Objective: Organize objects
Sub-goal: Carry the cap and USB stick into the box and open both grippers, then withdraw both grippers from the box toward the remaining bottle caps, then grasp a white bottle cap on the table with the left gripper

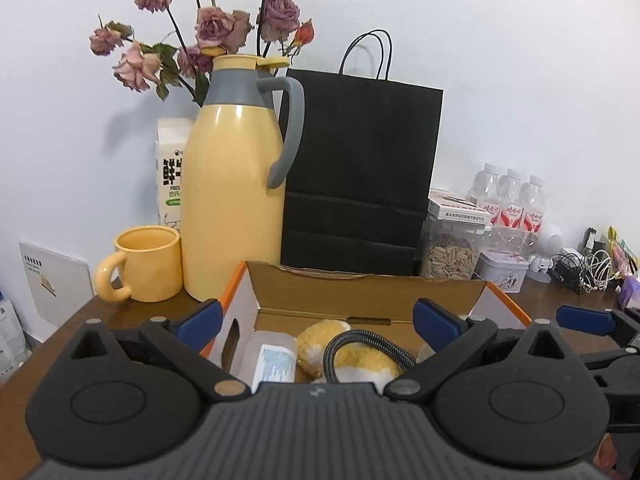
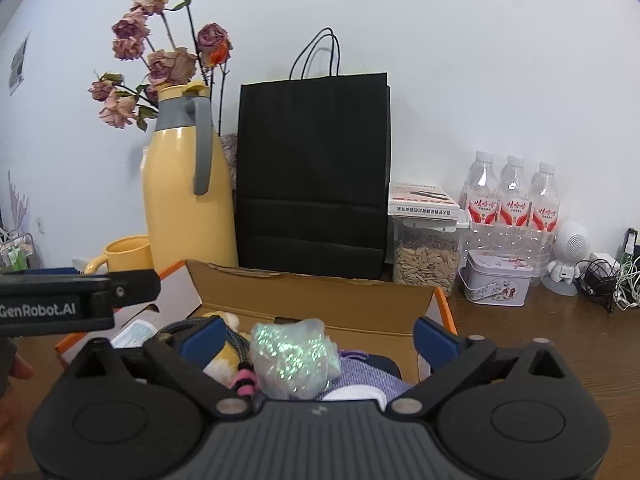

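Observation:
An open cardboard box (image 1: 372, 292) with orange edges sits on the wooden table; it also shows in the right wrist view (image 2: 320, 292). Inside lie a yellow plush toy (image 1: 320, 340), a black braided cable (image 1: 360, 340) and a clear plastic tub (image 1: 264, 348). The right wrist view shows a glittery plastic bag (image 2: 292, 356), purple cloth (image 2: 368, 376) and a pink-black cord (image 2: 246, 384) in the box. My left gripper (image 1: 320, 316) is open and empty above the box. My right gripper (image 2: 320, 336) is open and empty above the glittery bag.
Behind the box stand a yellow thermos (image 1: 236, 184), a yellow mug (image 1: 144, 264), a black paper bag (image 1: 360, 168), a seed jar (image 1: 452, 252), a tin (image 2: 496, 280), water bottles (image 2: 512, 200) and tangled cables (image 2: 608, 280). Dried roses (image 1: 208, 32) rise behind the thermos.

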### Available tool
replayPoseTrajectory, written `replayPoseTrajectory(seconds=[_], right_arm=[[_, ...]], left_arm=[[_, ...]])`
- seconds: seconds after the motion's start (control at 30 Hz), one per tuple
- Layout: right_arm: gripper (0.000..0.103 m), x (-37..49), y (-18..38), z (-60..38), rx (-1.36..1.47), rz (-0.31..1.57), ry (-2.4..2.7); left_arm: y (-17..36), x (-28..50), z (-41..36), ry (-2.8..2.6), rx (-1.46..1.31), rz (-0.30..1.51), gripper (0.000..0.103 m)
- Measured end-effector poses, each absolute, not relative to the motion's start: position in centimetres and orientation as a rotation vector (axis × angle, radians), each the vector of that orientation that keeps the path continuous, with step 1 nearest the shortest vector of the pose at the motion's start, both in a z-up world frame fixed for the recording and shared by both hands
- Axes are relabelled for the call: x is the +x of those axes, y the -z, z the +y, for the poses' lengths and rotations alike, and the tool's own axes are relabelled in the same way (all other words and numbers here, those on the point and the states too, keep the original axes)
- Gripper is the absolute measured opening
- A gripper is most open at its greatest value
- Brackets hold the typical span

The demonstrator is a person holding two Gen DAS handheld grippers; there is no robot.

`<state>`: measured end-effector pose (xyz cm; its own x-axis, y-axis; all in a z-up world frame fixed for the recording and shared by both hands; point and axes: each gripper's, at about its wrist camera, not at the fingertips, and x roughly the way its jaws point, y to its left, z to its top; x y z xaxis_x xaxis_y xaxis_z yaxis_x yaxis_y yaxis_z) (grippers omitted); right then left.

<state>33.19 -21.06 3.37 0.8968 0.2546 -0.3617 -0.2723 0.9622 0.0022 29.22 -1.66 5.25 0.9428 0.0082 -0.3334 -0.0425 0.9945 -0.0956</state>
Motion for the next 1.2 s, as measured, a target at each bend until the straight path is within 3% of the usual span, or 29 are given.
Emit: replayPoseTrajectory(seconds=[0.47,1.2], right_arm=[[0.103,27.2,-1.7,-21.2,-0.082,0.367,-0.272],[0.103,23.1,1.8,-21.1,-0.080,0.510,-0.344]], left_arm=[[-3.5,23.4,-0.9,-0.016,-0.063,0.333,0.103],[1.5,21.9,1.2,-0.003,-0.045,0.611,0.103]])
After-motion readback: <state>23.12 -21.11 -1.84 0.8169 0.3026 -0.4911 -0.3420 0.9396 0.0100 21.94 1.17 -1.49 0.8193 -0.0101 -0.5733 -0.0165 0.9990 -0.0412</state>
